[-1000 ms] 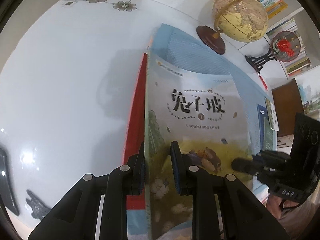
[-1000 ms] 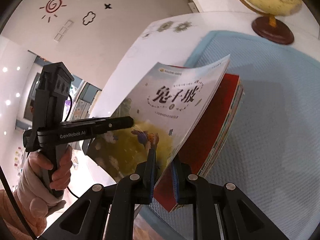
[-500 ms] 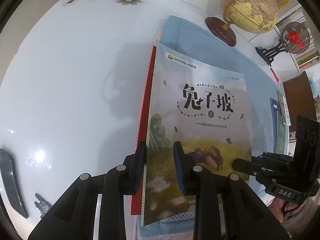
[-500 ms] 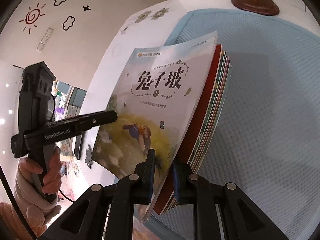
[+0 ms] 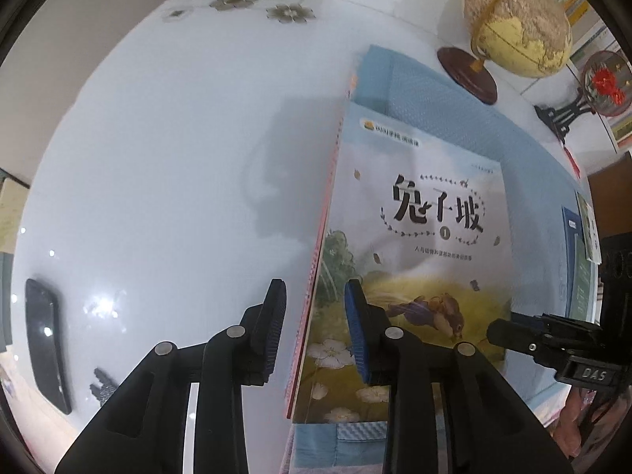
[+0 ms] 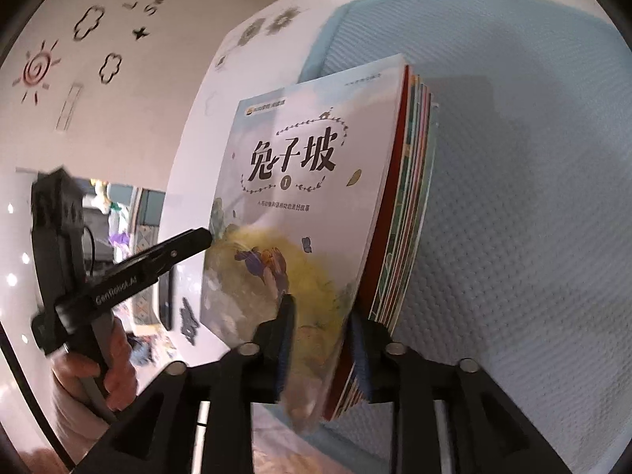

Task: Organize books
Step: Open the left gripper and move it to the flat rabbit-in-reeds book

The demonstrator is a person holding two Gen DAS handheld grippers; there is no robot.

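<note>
White glossy table [image 5: 166, 166], blue mat [image 6: 533, 197], globe [image 5: 517, 23]; left hand-held gripper [image 5: 314, 330] released, right hand-held gripper [image 6: 326, 349] clamping book stack [image 6: 410, 213].

Left of the book stack [image 5: 414, 260] the white desk [image 5: 170, 166] lies open, with only a dark phone [image 5: 47, 339] near its edge. Beyond the stack, a globe [image 5: 517, 23] and a small ornament stand [image 5: 592, 91] block the far side. The blue mat [image 6: 533, 197] to the right is bare.
</note>
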